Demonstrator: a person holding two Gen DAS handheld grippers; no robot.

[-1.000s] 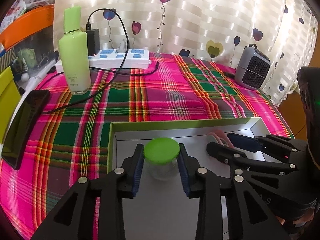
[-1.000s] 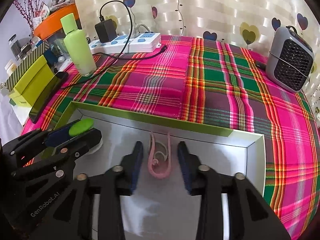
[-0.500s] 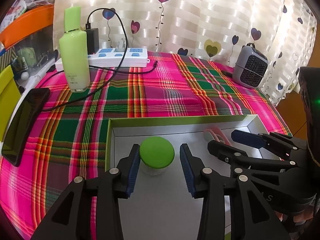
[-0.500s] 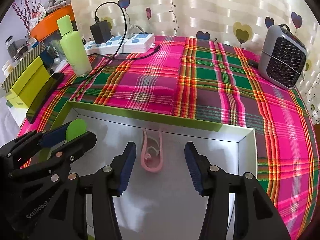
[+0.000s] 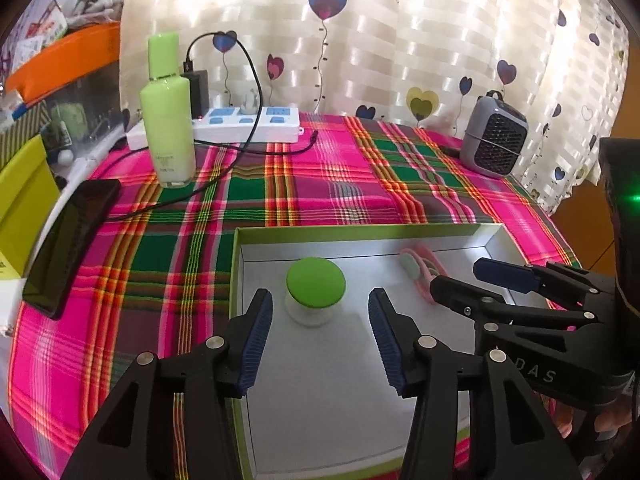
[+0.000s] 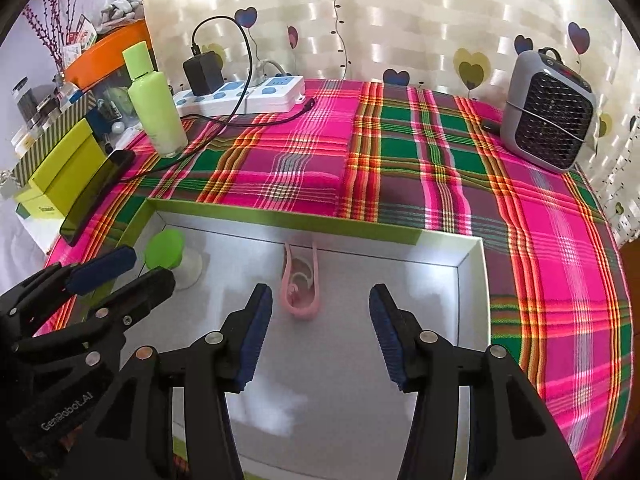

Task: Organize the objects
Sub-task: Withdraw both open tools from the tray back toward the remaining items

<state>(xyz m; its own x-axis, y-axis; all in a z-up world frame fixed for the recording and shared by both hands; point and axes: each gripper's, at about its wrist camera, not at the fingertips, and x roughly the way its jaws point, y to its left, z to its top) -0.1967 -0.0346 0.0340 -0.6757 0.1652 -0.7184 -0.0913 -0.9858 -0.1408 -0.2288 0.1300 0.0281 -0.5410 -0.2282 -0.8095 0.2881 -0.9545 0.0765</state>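
A shallow green-edged box with a silver floor lies on the plaid cloth. Inside it stands a small clear jar with a green lid. My left gripper hovers just behind the jar, its jaws opening and clear of the jar's sides. A pink clip-like item lies on the box floor near the far wall. My right gripper is open behind it, the pads apart from it. Each gripper also shows in the other's view: left gripper, right gripper.
On the cloth stand a tall green bottle, a white power strip with a black charger and cable, and a grey mini heater. A black phone lies at the left edge, beside a yellow-green box.
My left gripper let go of the green-lidded jar, widened and drew back a little. My right gripper widened around the pink item and drew back from it.
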